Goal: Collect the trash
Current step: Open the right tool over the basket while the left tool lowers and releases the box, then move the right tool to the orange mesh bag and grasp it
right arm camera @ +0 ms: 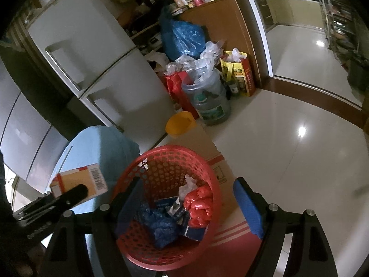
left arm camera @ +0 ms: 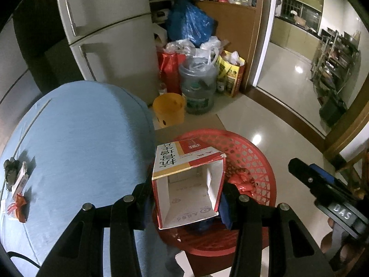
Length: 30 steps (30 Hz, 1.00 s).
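Cardboard box (left arm camera: 188,182) between left gripper (left arm camera: 184,204) jaws.

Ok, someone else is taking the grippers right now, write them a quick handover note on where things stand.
Left gripper: shut on the empty carton, held over the red basket.
Right gripper: open, empty, above the same basket.
In the basket: a red bag, a crumpled blue bag and small boxes.
Left to do: drop the carton in, then fetch the scraps at the far edge of the blue table.
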### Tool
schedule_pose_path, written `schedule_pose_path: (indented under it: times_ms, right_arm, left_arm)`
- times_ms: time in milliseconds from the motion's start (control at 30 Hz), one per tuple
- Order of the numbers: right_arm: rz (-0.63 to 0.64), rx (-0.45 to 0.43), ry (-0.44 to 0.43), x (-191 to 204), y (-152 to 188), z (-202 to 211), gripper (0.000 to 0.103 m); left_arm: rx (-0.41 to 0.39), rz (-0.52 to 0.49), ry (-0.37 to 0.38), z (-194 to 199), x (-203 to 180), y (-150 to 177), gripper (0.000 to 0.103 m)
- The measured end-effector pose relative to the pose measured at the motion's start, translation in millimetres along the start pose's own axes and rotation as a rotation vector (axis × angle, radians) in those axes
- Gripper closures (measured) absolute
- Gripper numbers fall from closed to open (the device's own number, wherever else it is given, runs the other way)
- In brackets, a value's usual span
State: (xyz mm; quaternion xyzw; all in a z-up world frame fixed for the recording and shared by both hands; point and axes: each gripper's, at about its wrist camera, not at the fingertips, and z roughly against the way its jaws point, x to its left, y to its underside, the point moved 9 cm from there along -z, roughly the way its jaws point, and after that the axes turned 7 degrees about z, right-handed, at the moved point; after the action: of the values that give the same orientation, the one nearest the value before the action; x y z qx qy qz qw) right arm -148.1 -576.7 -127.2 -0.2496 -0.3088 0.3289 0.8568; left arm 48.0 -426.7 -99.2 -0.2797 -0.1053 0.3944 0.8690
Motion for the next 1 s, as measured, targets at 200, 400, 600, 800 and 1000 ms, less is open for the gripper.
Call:
schedule_pose_path:
  times_ms: [200, 400, 600, 800, 1000]
  right_arm:
    - [-0.029, -0.031, 0.023, -13.1, -5.7, 8.2, 0.020]
    - [-0.055, -0.052, 0.036, -23.8, -13.4, 15.9, 0.020]
    - [-0.053, -0.063, 0.036, -20.4, -16.5, 21.2, 0.020]
    - [-0.043, -0.080, 0.035, -15.7, -20.8, 28.4, 0.020]
    - [-0.034, -0.088, 0.038, -11.2, -23.1, 33.9, 0.020]
  left_arm:
    - [0.053, -0.015, 0.011, -20.9, -7.9, 6.1, 0.054]
    - [0.077, -0.041, 0.018, -33.8, -15.8, 8.4, 0.054]
    - [0.101, -0.041, 0.025, -42.2, -19.0, 10.2, 0.052]
    - [0.127, -0.023, 0.041, -50.2, -16.0, 11.4, 0.052]
    - [0.127, -0.029, 0.050, -48.0, -17.4, 13.1, 0.035]
